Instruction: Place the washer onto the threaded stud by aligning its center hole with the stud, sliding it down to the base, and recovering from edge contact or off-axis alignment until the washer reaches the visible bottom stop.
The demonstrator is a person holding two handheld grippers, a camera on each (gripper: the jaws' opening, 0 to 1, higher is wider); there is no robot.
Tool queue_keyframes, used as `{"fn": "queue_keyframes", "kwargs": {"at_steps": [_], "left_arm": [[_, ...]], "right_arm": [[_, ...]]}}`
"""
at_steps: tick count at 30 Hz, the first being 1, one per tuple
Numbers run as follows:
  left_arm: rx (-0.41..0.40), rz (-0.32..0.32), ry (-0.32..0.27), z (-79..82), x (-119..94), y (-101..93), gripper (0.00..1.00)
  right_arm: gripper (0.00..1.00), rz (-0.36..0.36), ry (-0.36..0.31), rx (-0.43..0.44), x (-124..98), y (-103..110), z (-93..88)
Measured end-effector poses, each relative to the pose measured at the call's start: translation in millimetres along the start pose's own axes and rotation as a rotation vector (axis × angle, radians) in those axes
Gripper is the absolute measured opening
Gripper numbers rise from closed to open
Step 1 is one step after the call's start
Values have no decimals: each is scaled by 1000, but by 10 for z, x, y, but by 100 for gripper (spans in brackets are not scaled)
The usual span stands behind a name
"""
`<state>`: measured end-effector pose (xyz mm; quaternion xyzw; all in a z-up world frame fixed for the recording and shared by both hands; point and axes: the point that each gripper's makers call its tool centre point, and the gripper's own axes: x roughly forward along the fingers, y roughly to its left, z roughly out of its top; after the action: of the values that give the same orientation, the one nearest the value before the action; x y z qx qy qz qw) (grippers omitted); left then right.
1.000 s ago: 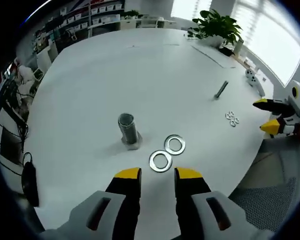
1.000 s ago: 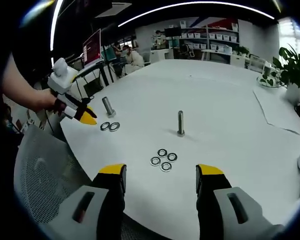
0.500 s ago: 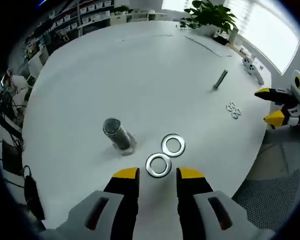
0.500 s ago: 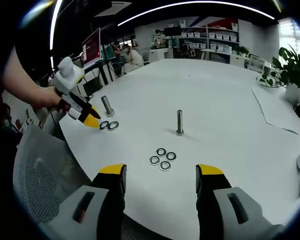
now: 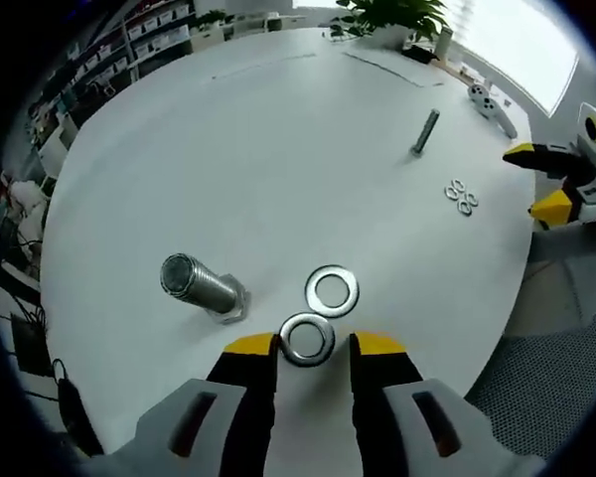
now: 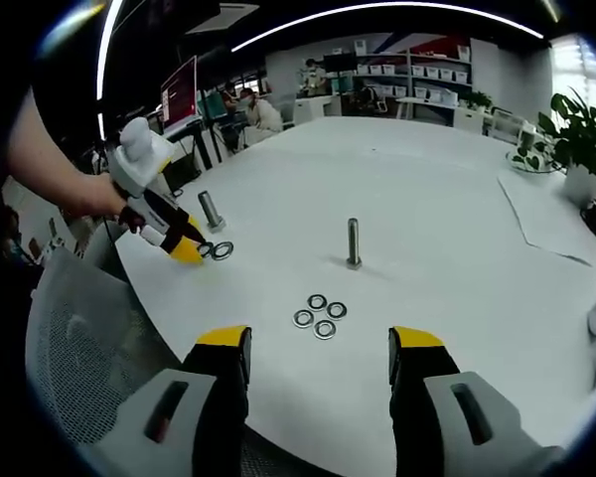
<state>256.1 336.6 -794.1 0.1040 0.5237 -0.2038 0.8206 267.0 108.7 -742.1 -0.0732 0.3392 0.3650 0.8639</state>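
Steel washers lie flat on the white surface (image 5: 278, 149) in two groups, each set near its own stud so that a short lift is all the job needs. In the left gripper view two large washers sit side by side: the near washer (image 5: 308, 339) lies right between the yellow tips of the left hand-held gripper (image 5: 314, 345), and the far washer (image 5: 332, 290) is just beyond it at about 1 o'clock. The jaws stand a little apart, one on each side of that near washer, and it looks flat on the surface — not yet pinched or lifted, though I cannot tell whether the tips touch its edge. The large threaded stud (image 5: 201, 288) stands on its hex head at about 10 o'clock from the washer, close by, its threads bare with nothing on it.

In the right gripper view the right hand-held gripper (image 6: 318, 350) hangs wide open and holds nothing; it seems to wait over its own set. Four small washers (image 6: 319, 315) are clustered just past its tips, and the thin stud (image 6: 353, 243) stands upright beyond them at 12 o'clock. Far off at 10 o'clock the left hand-held gripper is angled steeply down — a likely pose for picking a flat ring by its rim.
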Motion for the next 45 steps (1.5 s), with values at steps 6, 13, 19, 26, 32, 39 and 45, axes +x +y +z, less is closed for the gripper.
{"fn": "queue_keyframes", "kwargs": {"at_steps": [6,13,19,26,32,39,45], "left_arm": [[80,22,-2,15,3,14,24],[89,14,0,-8,-6,42,21],[110,1,30,-76,-26,71,21],[172,-24,94,-134,-52,85,21],[249,-43,209,-194,-81,84,21],[327,-72,233,-203,-77,82,22],[352,-83,215,-217,-89,73,24]], "right_arm": [[58,-3,0,0,0,-6,-2],[58,-7,-2,4,-5,-15,3],[58,-12,-5,7,-9,-28,3],[58,-13,-5,7,-9,-29,6],[58,-12,-3,3,-10,-23,6],[58,-13,-1,0,-7,-24,4],[58,-8,2,-5,4,-18,-3]]}}
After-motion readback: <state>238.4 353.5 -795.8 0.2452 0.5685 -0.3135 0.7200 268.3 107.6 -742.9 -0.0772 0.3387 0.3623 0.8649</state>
